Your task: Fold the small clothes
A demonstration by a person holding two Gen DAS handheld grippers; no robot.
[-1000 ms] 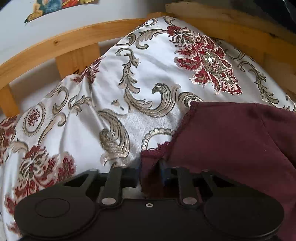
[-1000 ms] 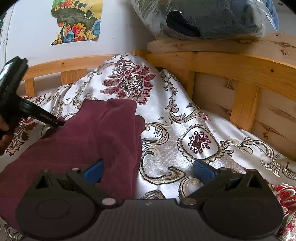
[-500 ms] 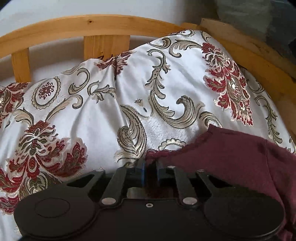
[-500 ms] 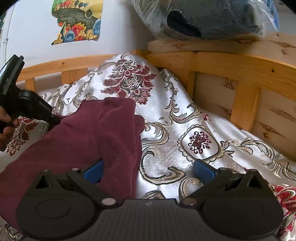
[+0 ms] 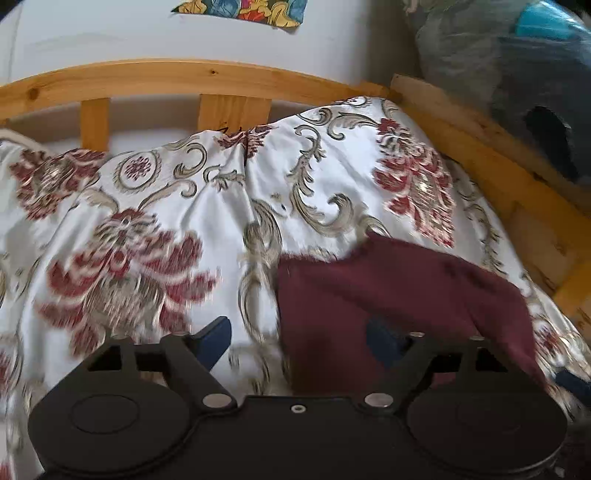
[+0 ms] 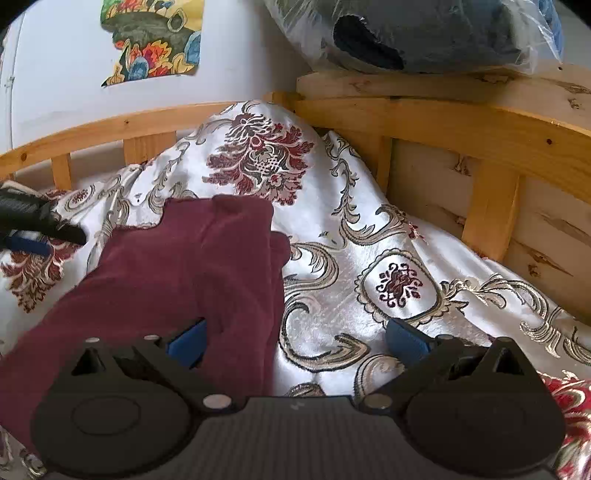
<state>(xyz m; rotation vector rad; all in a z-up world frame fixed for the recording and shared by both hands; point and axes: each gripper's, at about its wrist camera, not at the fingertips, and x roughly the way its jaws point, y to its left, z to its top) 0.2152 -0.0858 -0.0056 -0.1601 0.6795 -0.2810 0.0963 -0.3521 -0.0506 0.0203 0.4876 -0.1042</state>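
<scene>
A small maroon garment point(image 6: 192, 266) lies folded on the patterned white bedspread point(image 6: 369, 221); it also shows in the left wrist view point(image 5: 388, 291). My left gripper point(image 5: 299, 338) is open and empty, its right finger over the garment's near left corner. In the right wrist view the left gripper point(image 6: 40, 230) sits just left of the garment's far corner. My right gripper point(image 6: 295, 339) is open, its left finger resting on the garment's near edge, its right finger over the bedspread.
A wooden bed frame point(image 6: 461, 122) runs along the back and right. A clear plastic bag of dark clothes point(image 6: 424, 33) rests on the frame's top right. A colourful picture point(image 6: 155, 40) hangs on the white wall.
My left gripper opened and let go of the garment's lace-edged corner, then drew back to the left. The garment now lies flat. The right gripper stayed still.
</scene>
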